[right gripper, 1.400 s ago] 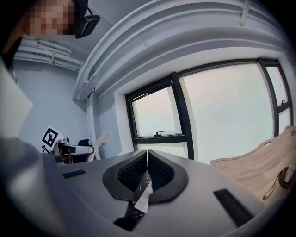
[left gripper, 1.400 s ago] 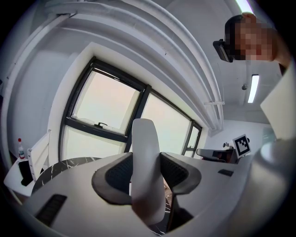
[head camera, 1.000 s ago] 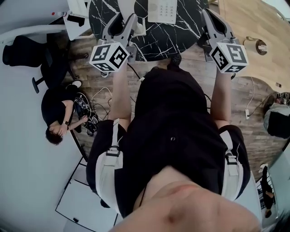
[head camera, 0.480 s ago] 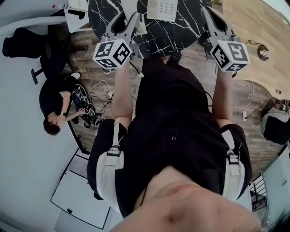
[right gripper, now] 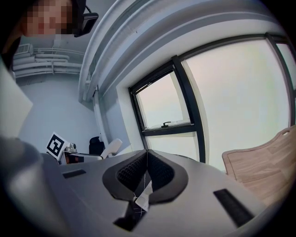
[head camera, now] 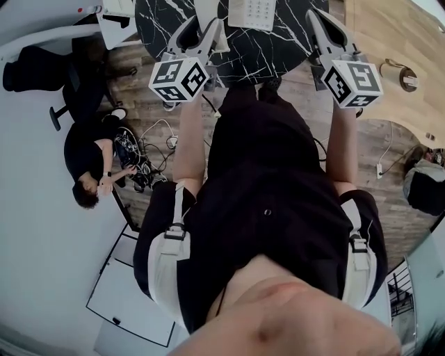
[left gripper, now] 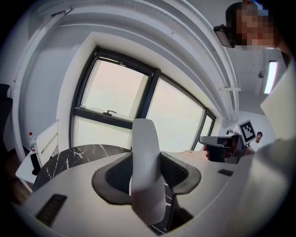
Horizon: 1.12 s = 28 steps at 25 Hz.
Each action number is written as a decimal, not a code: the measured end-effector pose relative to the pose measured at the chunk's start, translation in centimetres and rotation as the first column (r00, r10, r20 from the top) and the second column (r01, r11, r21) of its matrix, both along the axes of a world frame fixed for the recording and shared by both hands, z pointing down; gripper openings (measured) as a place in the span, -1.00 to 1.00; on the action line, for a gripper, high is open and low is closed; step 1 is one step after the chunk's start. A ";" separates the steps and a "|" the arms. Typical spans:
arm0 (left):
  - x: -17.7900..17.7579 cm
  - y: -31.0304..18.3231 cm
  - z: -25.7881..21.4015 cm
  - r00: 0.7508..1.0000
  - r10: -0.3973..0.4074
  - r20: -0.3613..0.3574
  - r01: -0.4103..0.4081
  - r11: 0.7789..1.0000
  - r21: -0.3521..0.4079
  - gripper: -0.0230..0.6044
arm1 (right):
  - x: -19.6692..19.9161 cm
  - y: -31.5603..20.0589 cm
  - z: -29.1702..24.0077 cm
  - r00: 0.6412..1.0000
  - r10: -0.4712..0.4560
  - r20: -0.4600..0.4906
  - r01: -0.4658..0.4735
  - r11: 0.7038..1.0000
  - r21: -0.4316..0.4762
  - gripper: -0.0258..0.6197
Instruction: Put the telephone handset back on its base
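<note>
A round black marble table (head camera: 158,19) fills the top of the head view, above a wood-plank floor (head camera: 391,182), with a pale wooden tabletop (head camera: 381,38) in the upper right corner. Left of centre, a person (head camera: 87,161) sits on the floor next to a tangle of cables (head camera: 142,165). The white telephone base (head camera: 249,10), keypad up, lies on the marble at the top centre edge of the frame. The handset (left gripper: 144,139) is off it. It stands upright in the left gripper (head camera: 198,28), whose dark pads pinch it from both sides, just left of the base and over the near edge of the table. The right gripper (right gripper: 147,155) hangs at the upper right of the table. Its jaws are pressed together, tip to tip, with nothing between them.
</note>
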<state>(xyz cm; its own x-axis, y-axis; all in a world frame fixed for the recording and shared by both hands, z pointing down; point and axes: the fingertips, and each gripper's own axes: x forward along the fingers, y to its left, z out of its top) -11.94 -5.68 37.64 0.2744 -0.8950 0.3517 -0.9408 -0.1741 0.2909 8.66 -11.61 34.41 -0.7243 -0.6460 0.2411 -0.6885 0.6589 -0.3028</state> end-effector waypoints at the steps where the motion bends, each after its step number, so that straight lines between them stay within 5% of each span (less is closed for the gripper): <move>1: -0.1 -0.1 0.3 1.000 0.005 -0.004 -0.005 1.000 -0.006 -0.30 | -0.2 0.1 0.1 1.000 0.001 -0.004 -0.001 1.000 -0.004 -0.83; 28: -1.5 -6.4 11.7 0.997 0.066 -0.046 -0.074 0.973 -0.219 -0.30 | -3.0 -1.2 4.9 0.985 0.121 -0.126 -0.135 0.984 -0.114 -0.83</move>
<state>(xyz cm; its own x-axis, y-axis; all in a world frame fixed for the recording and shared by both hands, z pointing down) -13.45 -12.04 49.37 0.3505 -0.7748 0.5261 -0.9161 -0.1669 0.3645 5.66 -12.78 39.30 -0.5990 -0.6921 0.4029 -0.8007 0.5260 -0.2868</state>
